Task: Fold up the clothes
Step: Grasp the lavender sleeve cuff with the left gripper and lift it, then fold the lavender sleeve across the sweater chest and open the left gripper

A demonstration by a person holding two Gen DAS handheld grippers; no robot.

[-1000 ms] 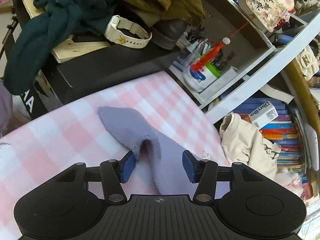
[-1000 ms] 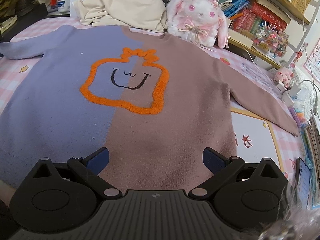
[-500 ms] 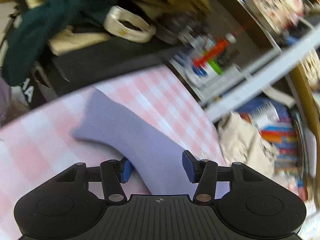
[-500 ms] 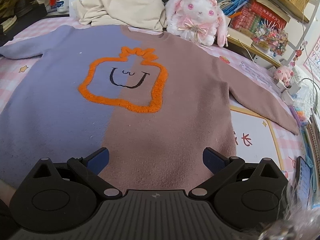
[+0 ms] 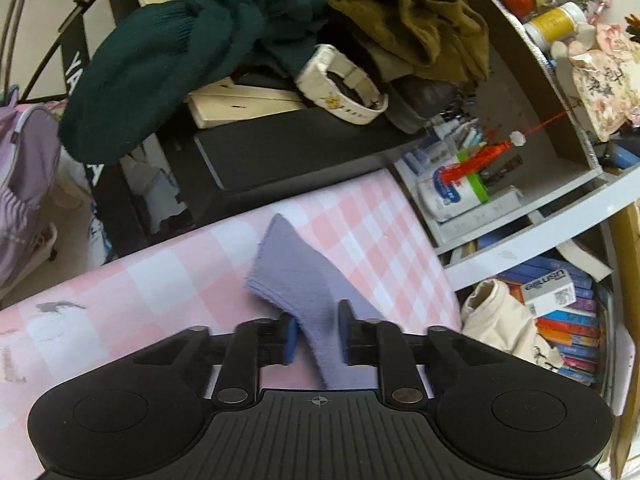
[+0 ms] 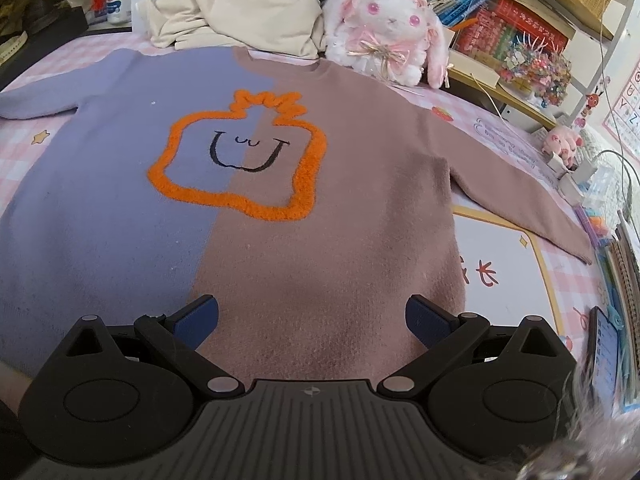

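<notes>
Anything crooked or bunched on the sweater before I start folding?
Mostly flat. The sweater body lies smooth, brown sleeve straight. Only the purple sleeve looks off: its cuff is lifted and kinked between the left hand-held gripper fingers.

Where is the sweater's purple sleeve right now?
In the left wrist view the purple sleeve lies on the pink checked sheet, its near part pinched in the left gripper; its cuff points toward the black stand.
</notes>
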